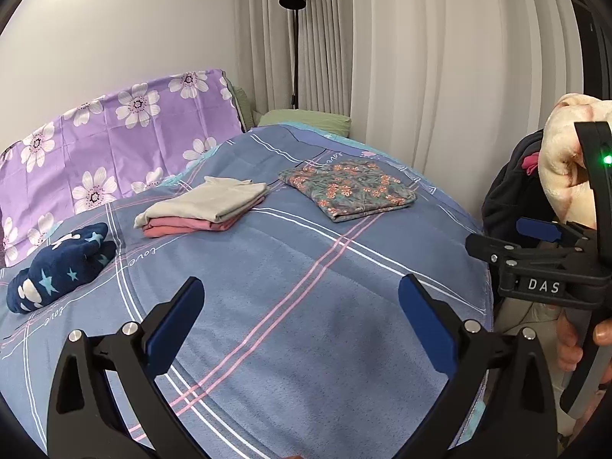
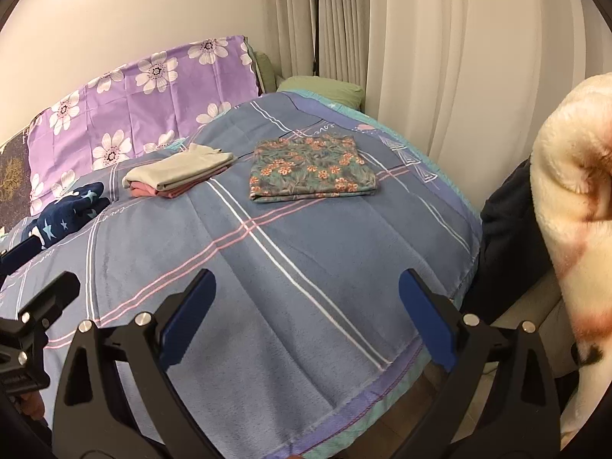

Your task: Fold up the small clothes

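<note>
From the left gripper's (image 1: 300, 329) camera I can see the right gripper (image 1: 535, 237) from the side, a person's fingers (image 1: 570, 344) round its handle. From the right gripper's (image 2: 306, 321) camera only an edge of the left tool shows, but a wide fleecy cream blanket (image 2: 573, 210) fills the right side.

On the bed (image 2: 290, 267), covered in a soft blue plaid spread, lie a flat folded floral cloth (image 2: 311, 168), a neat stack of grey on pink garments (image 2: 178, 176), and a plush navy star-print bundle (image 1: 61, 267) towards the purple flowered pillow (image 1: 114, 141).

Both pairs of blue-padded jaws gape wide, empty, above bare spread.
</note>
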Demonstrator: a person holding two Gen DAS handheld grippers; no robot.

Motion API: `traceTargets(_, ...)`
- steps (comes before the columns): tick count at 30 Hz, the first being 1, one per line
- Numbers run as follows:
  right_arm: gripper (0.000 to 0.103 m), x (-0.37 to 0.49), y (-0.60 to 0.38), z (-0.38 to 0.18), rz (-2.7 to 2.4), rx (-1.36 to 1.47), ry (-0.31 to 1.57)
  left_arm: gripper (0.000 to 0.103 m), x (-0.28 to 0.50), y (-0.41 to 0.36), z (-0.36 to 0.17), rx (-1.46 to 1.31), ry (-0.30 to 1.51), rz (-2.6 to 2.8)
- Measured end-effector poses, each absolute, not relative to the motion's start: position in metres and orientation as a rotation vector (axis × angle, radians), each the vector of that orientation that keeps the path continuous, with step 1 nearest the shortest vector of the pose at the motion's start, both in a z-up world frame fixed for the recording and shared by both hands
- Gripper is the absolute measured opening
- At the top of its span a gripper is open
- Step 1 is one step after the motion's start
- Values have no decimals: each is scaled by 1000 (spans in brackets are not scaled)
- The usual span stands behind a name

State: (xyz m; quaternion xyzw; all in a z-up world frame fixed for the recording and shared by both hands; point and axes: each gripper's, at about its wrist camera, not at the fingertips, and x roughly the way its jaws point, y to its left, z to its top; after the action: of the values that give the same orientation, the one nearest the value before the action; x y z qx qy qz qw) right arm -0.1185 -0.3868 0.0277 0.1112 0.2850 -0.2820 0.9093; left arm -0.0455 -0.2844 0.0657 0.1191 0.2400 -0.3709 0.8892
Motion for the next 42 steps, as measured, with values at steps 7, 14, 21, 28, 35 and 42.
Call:
traceTargets(7, 98, -105, -378, 31, -588, 204, 591, 102, -40, -282, 59, 268, 530, -750)
traceTargets(14, 98, -97, -374, 29, -589, 194, 604, 102, -35, -278, 55, 260, 529, -784)
traceTargets(21, 98, -96, -376, 28, -602, 204, 606, 102, -33, -281, 51, 270, 544, -799)
traceTargets(28, 98, -92, -375, 27, -601, 202, 610, 102, -33, -282, 50, 287, 538, -791)
traceTargets(35, 98, -90, -373, 28, -598, 197, 610, 102, -35, -283, 50, 303, 536, -791)
traceTargets(42, 98, -89, -372, 27, -601, 200, 617, 102, -33, -282, 51, 300, 542, -785)
